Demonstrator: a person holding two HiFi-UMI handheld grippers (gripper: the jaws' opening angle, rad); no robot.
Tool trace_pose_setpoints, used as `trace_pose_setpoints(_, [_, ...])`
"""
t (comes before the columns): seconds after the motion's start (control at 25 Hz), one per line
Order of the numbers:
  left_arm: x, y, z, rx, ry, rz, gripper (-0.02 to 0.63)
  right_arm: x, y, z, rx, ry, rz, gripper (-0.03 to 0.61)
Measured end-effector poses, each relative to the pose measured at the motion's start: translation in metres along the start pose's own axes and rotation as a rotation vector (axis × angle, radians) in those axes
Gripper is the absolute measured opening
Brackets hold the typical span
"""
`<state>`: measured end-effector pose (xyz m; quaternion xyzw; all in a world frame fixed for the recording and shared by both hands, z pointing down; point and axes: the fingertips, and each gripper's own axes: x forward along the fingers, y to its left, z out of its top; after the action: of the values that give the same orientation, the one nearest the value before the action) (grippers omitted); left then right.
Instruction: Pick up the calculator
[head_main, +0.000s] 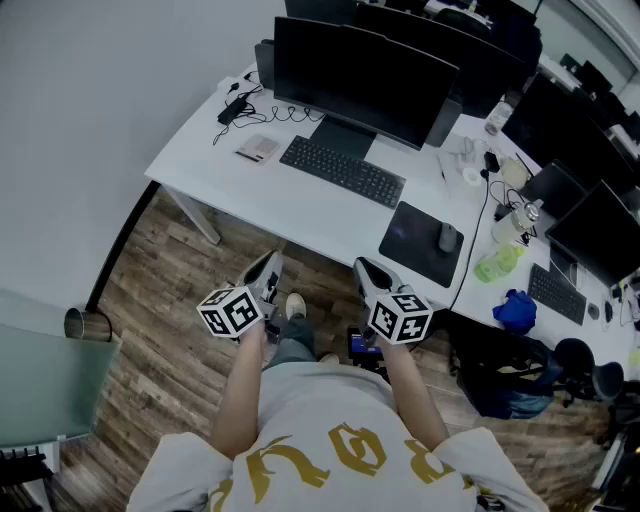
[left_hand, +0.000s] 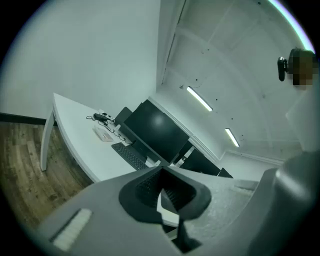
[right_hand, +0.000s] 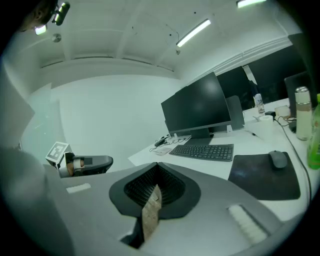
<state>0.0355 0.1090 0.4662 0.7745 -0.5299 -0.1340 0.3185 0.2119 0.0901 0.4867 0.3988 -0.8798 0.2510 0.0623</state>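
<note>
The calculator (head_main: 258, 148), a small pale flat slab, lies near the far left corner of the white desk (head_main: 290, 205), left of the keyboard. It is also small and distant in the left gripper view (left_hand: 103, 134) and the right gripper view (right_hand: 166, 150). Both grippers hang in front of the person's body, short of the desk's near edge and well away from the calculator. The left gripper (head_main: 268, 272) and the right gripper (head_main: 368, 272) each have their jaws together with nothing held. The closed jaws of the left gripper (left_hand: 161, 169) and right gripper (right_hand: 157, 168) point towards the desk.
A black monitor (head_main: 360, 75), keyboard (head_main: 342, 170), and mouse (head_main: 448, 237) on a dark pad (head_main: 420, 245) fill the desk's middle. Cables and an adapter (head_main: 235, 105) lie beyond the calculator. A green bottle (head_main: 497, 263) and blue cloth (head_main: 515, 310) sit at right. Wood floor lies below.
</note>
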Motion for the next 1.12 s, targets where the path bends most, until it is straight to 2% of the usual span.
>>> trace_pose_setpoints(0.28, [-0.001, 0.002, 0.000, 0.013, 0.013, 0.011, 0.000, 0.002, -0.002, 0.001, 0.012, -0.006, -0.003, 0.023])
trace_pose_setpoints(0.44, [0.002, 0.014, 0.006, 0.047, 0.015, 0.055, 0.002, 0.011, -0.004, 0.005, 0.026, -0.025, -0.011, 0.023])
trace_pose_setpoints(0.52, [0.005, 0.025, 0.012, 0.044, 0.005, 0.081, 0.099, 0.019, -0.005, 0.007, 0.030, -0.024, -0.015, 0.025])
trace_pose_setpoints(0.56, [0.007, 0.031, 0.016, 0.036, -0.002, 0.093, 0.106, 0.024, -0.006, 0.007, 0.030, -0.021, -0.018, 0.025])
trace_pose_setpoints(0.68, [0.015, 0.053, 0.028, 0.010, -0.016, 0.124, 0.106, 0.042, -0.009, 0.009, 0.031, -0.009, -0.033, 0.025])
trace_pose_setpoints(0.84, [0.034, 0.087, 0.048, -0.003, 0.007, 0.131, 0.106, 0.081, -0.013, 0.015, 0.039, 0.003, -0.066, 0.025])
trace_pose_setpoints(1.12, [0.074, 0.181, 0.101, -0.060, 0.045, 0.157, 0.110, 0.175, 0.001, 0.031, 0.054, 0.041, -0.110, 0.025])
